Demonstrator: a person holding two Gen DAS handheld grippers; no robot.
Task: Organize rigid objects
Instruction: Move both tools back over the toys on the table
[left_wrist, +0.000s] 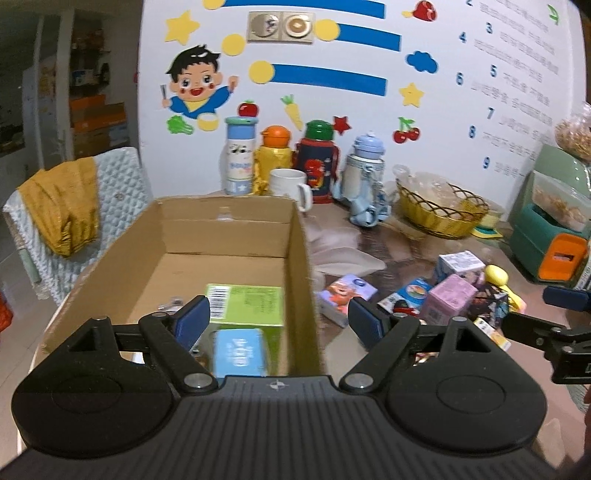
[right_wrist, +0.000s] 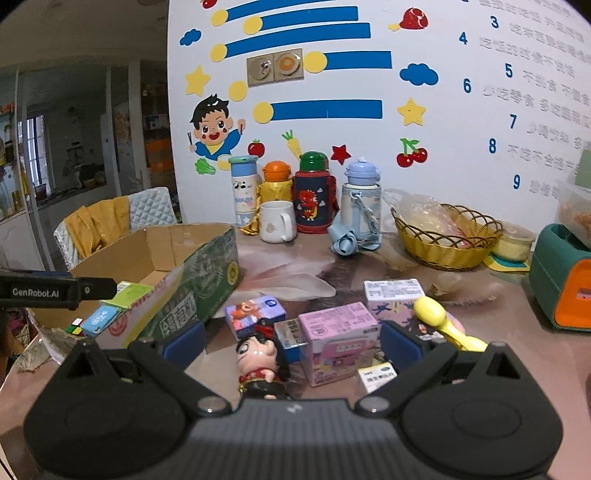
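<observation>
An open cardboard box (left_wrist: 229, 236) sits on the table (right_wrist: 517, 314) – inside lie a green carton (left_wrist: 245, 304) and a small blue box (left_wrist: 240, 352). The left gripper (left_wrist: 279, 319) hovers above them, fingers spread wide, holding nothing. The right gripper (right_wrist: 291, 345), also spread and empty, hangs over loose items beside the box – a doll figure (right_wrist: 258, 360), a pink carton (right_wrist: 340, 338) and a yellow toy (right_wrist: 443, 321).

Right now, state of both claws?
Left claw: open, empty, above the brown cardboard box.
Right claw: open, empty, over the pink carton.
</observation>
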